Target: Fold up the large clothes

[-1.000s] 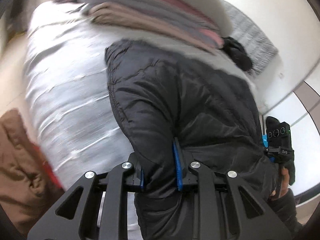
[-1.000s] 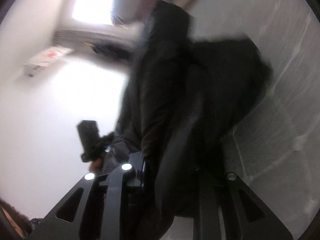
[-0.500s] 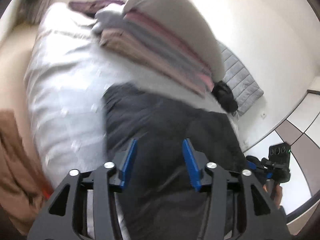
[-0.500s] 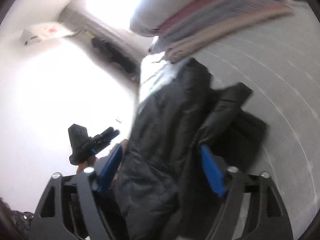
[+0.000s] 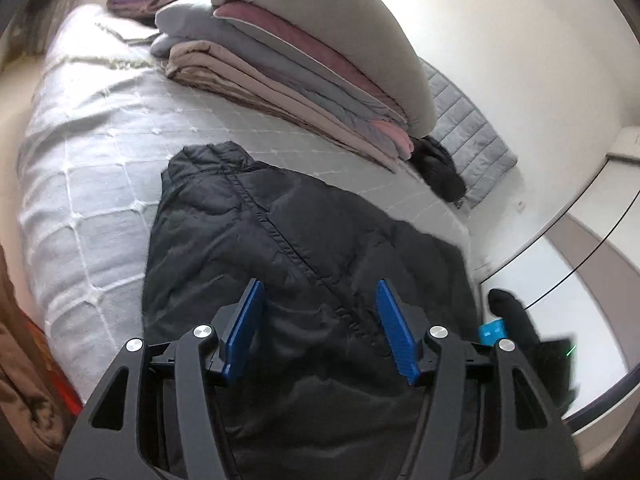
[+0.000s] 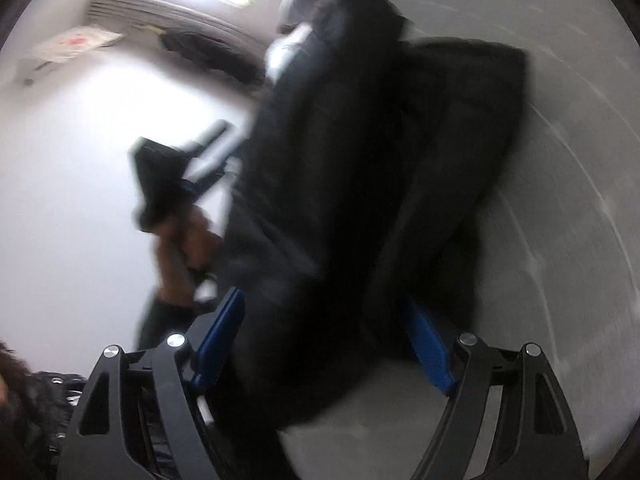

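Observation:
A black quilted puffer jacket (image 5: 256, 240) lies on the grey quilted bed (image 5: 80, 168), zip line running down its middle. My left gripper (image 5: 320, 324) hovers just above the jacket's near end, its jaws opening, blue pads clear of the cloth. In the blurred right wrist view the same jacket (image 6: 360, 160) lies folded lengthwise. My right gripper (image 6: 324, 340) stands open over its near end, pads apart from the fabric. The left gripper (image 6: 188, 168) and the hand holding it show at left there. The right gripper's blue tip (image 5: 492, 330) shows at lower right in the left wrist view.
A stack of folded blankets (image 5: 288, 80) topped by a beige pillow (image 5: 332, 28) lies at the back of the bed. A small black garment (image 5: 440, 168) and a grey quilted mat (image 5: 472, 132) sit by the wall. Brown clothing (image 5: 20, 380) lies at far left.
Both grippers were shut on the jacket a second ago and have let it go. The jacket now lies flat on the bed, and both grippers have drawn back and risen a little.

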Demonstrator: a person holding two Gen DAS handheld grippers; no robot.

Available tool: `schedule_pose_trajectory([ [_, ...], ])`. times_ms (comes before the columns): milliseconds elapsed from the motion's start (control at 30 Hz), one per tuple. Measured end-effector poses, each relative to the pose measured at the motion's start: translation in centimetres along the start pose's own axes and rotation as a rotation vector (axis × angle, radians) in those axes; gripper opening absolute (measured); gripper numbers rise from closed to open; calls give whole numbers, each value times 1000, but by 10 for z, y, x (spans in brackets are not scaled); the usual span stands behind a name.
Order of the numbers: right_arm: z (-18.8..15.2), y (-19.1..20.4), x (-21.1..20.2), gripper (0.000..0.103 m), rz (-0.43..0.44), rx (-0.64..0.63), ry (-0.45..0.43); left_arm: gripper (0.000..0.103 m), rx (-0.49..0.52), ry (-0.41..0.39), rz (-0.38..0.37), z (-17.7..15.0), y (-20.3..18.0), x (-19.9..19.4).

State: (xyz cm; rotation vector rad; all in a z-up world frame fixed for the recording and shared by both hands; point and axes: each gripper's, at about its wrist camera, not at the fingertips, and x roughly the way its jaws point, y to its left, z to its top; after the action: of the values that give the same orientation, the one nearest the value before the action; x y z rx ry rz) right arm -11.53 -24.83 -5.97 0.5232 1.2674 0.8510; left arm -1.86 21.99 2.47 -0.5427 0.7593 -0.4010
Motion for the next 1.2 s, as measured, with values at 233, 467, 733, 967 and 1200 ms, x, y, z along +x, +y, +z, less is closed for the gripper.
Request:
schedule_pose_trajectory([
  [233, 73, 59, -50, 79, -5, -154, -283, 62, -58, 3, -23, -6, -1, 9],
  [467, 157, -25, 66, 82, -294, 53, -110, 62, -104, -2, -66, -5, 3, 5],
  [733, 137, -13, 10, 82, -142, 19, -277, 63, -3, 16, 89, -3, -9, 6],
  [967, 88, 60, 54, 89, -176, -187, -107, 65, 135, -2, 239, -12, -38, 13],
  [1200, 87, 7, 82, 88, -397, -109, -71, 74, 214, -53, 324, -21, -58, 4],
])
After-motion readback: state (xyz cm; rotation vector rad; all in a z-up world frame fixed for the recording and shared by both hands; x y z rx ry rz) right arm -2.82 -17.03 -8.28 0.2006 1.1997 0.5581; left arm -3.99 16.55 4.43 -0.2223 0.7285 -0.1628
